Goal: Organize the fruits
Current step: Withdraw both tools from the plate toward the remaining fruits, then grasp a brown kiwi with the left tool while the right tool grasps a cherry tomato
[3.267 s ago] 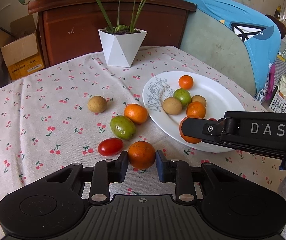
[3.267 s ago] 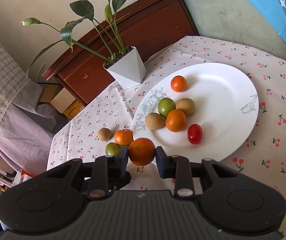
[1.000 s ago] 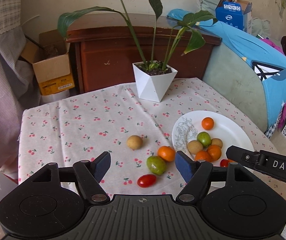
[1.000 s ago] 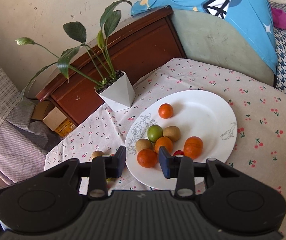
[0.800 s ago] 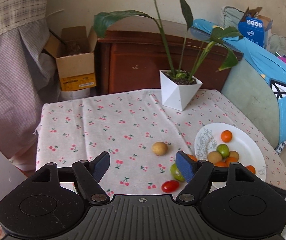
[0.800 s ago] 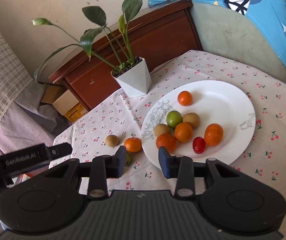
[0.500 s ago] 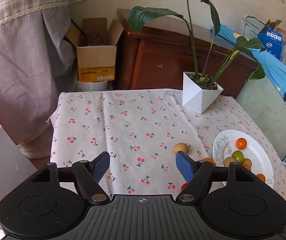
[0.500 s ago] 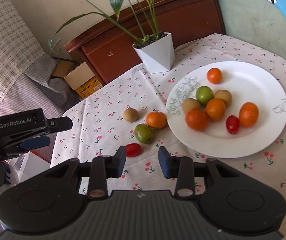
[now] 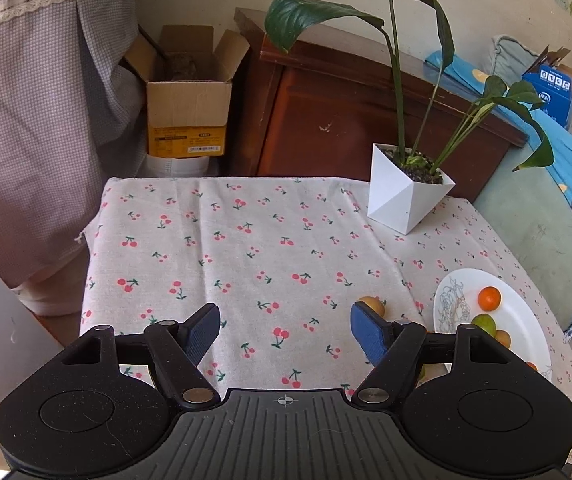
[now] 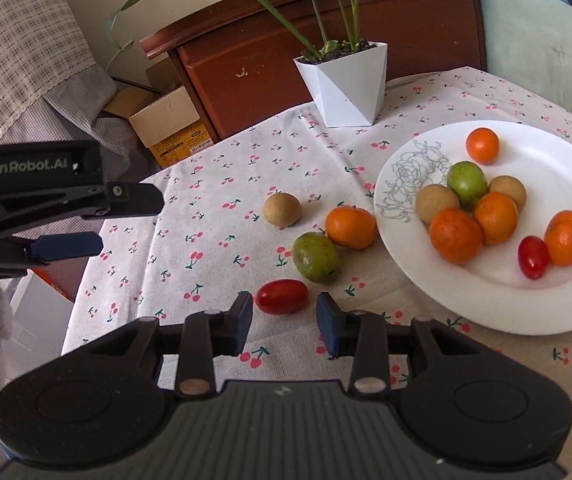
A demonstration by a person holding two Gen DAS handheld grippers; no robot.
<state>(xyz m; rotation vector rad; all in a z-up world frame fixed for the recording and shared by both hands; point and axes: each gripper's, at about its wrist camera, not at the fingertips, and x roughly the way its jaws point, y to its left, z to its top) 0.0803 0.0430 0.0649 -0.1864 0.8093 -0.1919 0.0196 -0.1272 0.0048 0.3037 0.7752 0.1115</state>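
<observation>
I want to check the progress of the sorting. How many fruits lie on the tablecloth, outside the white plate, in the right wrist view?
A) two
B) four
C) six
B: beside the white plate lie a brown fruit, an orange, a green fruit and a red tomato.

Four fruits (image 10: 318,246) left of plate (image 10: 566,312)

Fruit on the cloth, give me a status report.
Both grippers open, empty. Right gripper near red tomato; four fruits off the plate. Nothing in the way.
</observation>
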